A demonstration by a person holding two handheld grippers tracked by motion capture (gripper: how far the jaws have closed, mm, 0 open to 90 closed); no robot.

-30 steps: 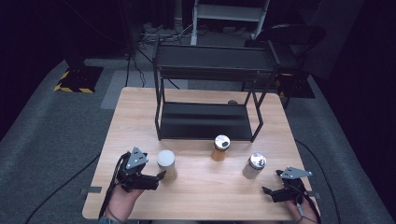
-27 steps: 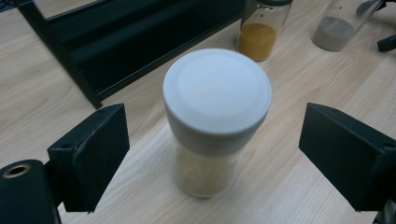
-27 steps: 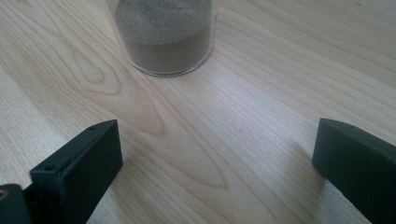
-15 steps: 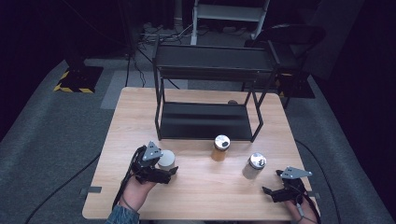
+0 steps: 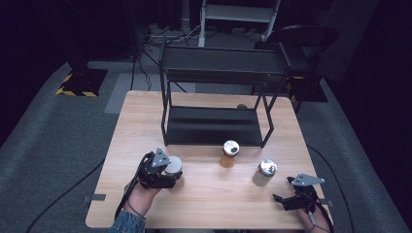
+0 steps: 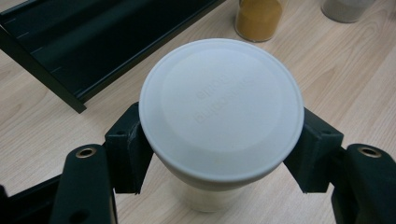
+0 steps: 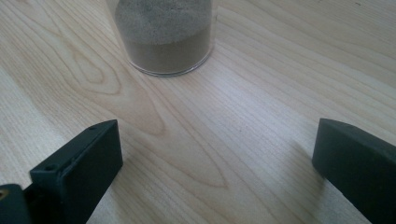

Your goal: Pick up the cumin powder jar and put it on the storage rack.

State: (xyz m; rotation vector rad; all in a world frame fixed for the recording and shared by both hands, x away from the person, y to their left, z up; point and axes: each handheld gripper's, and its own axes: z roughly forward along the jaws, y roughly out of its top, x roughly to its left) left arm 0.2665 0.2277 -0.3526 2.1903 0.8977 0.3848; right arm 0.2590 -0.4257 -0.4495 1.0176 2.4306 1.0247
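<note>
A jar with a flat white lid (image 5: 174, 165) (image 6: 219, 109) stands on the wooden table (image 5: 209, 204) at the front left. My left gripper (image 5: 170, 176) (image 6: 223, 140) is shut on it, a black jaw pressed to each side just under the lid. A jar of orange powder (image 5: 229, 153) (image 6: 258, 18) stands mid-table in front of the black shelf rack (image 5: 214, 127). Further right is a metal-lidded jar of grey-brown powder (image 5: 265, 172) (image 7: 164, 35). My right gripper (image 5: 283, 198) (image 7: 219, 154) rests open on the table just short of that jar, nothing between its jaws.
The two-level black rack (image 6: 70, 51) takes up the back half of the table; its lower shelf is bare. A small brown object (image 5: 241, 106) lies behind it. Dark carpet, cables and a metal frame surround the table.
My left gripper moved right from beside the white-lidded jar, straddled it and closed on it. The right gripper and the other two jars have stayed put.
</note>
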